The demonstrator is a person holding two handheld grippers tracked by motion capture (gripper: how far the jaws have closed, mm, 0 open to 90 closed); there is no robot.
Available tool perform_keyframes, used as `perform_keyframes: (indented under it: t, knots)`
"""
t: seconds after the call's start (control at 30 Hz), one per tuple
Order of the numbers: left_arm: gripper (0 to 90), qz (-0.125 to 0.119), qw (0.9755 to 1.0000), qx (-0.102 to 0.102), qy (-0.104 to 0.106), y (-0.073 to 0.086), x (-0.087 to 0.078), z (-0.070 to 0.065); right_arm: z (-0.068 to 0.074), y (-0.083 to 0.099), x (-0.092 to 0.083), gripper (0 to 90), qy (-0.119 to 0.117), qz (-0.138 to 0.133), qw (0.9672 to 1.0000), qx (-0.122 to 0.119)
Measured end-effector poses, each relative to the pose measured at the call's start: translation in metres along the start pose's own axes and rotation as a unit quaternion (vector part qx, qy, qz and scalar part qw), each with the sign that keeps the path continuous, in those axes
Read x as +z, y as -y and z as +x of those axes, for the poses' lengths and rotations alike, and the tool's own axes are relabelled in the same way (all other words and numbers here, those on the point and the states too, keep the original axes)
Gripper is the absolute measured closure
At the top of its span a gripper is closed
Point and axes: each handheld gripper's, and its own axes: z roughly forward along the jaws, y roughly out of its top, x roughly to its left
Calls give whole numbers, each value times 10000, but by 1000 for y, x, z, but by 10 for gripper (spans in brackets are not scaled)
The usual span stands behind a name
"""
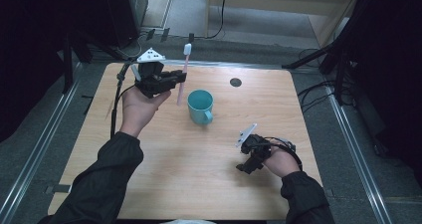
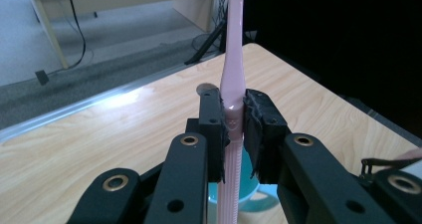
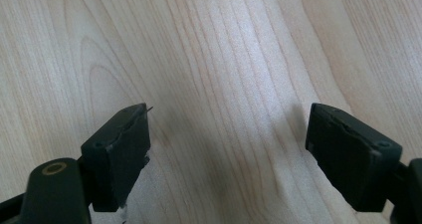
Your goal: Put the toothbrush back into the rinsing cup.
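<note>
A pink toothbrush (image 1: 182, 79) with a white head stands nearly upright in the air, just left of a teal mug (image 1: 200, 106) on the wooden table (image 1: 164, 154). My left gripper (image 1: 180, 77) is shut on the toothbrush's handle. In the left gripper view the toothbrush (image 2: 233, 84) is pinched between the two pads of the left gripper (image 2: 233, 122), with the mug (image 2: 249, 191) below. My right gripper (image 1: 245, 168) rests low near the table's front right. In its own view the right gripper (image 3: 226, 134) stands open over bare wood.
A small dark round hole (image 1: 236, 82) sits in the table near the back edge. Dark stands and cables (image 1: 318, 89) surround the table on the floor. A metal rail (image 1: 35, 154) runs along the left side.
</note>
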Motion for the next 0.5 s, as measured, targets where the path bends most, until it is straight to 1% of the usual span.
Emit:
perform_keyframes:
  t: [0.17, 0.3, 0.43, 0.5]
  knots:
    - [786, -10, 10000, -15, 27, -3, 7, -1, 1, 0, 0, 181, -8, 11, 10000, -10]
    - [786, -33, 10000, -28, 29, -5, 16, -2, 1, 0, 0, 181, 1, 12, 10000, -21]
    - [786, 1, 10000, -26, 48, -6, 26, -2, 1, 0, 0, 182, -5, -4, 10000, -31]
    - [786, -32, 10000, -39, 53, -6, 29, -3, 1, 0, -1, 181, -2, -5, 10000, -26]
